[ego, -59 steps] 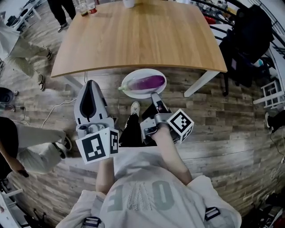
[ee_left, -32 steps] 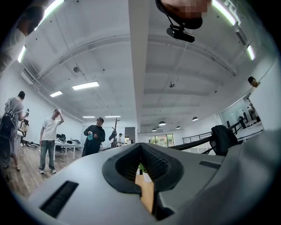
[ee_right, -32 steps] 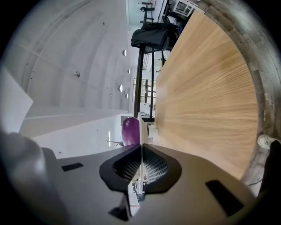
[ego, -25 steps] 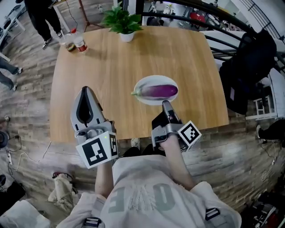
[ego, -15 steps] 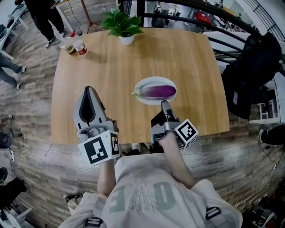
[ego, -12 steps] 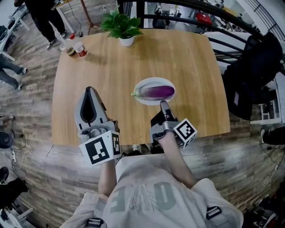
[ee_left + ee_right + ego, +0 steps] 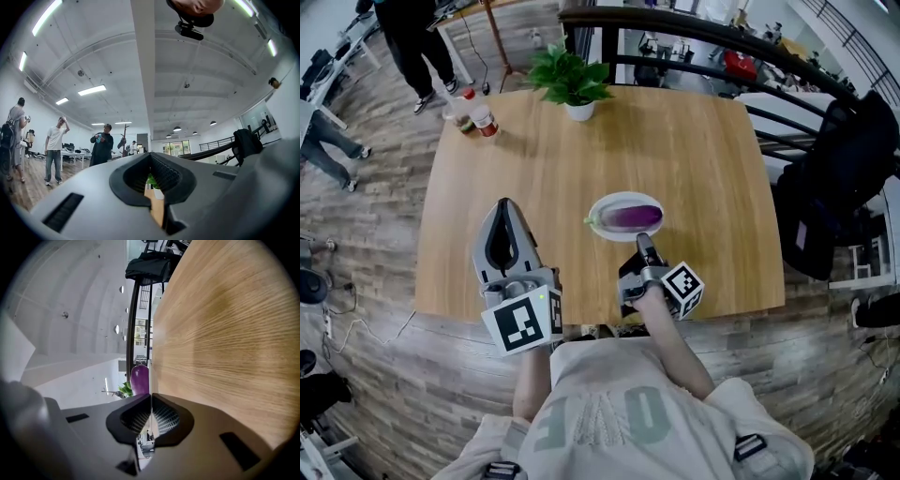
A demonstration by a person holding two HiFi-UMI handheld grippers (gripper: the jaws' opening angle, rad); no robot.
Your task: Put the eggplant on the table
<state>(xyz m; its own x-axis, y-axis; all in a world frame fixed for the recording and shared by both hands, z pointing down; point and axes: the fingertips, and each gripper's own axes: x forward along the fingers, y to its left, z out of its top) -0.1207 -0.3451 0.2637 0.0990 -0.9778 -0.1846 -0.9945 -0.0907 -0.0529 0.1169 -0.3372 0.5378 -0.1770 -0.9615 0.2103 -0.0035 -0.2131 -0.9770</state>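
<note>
A purple eggplant (image 7: 630,217) lies on a white plate (image 7: 607,205) over the near middle of the wooden table (image 7: 694,141). My right gripper (image 7: 639,238) is shut on the plate's near rim, which shows as a thin white edge between the jaws in the right gripper view (image 7: 150,395); the eggplant (image 7: 139,379) shows just beyond them. I cannot tell whether the plate rests on the tabletop. My left gripper (image 7: 503,202) hovers over the table's near left, shut and empty, its tips meeting in the left gripper view (image 7: 150,157).
A potted plant (image 7: 572,80) stands at the table's far edge, and a bottle and a jar (image 7: 478,116) at its far left corner. A dark railing runs behind. A black jacket (image 7: 839,178) hangs at the right. People stand at the far left.
The plate with the eggplant has gone from over the floor before the table to over the tabletop, carried by my right gripper, which also sank. My left gripper came in over the table too.
</note>
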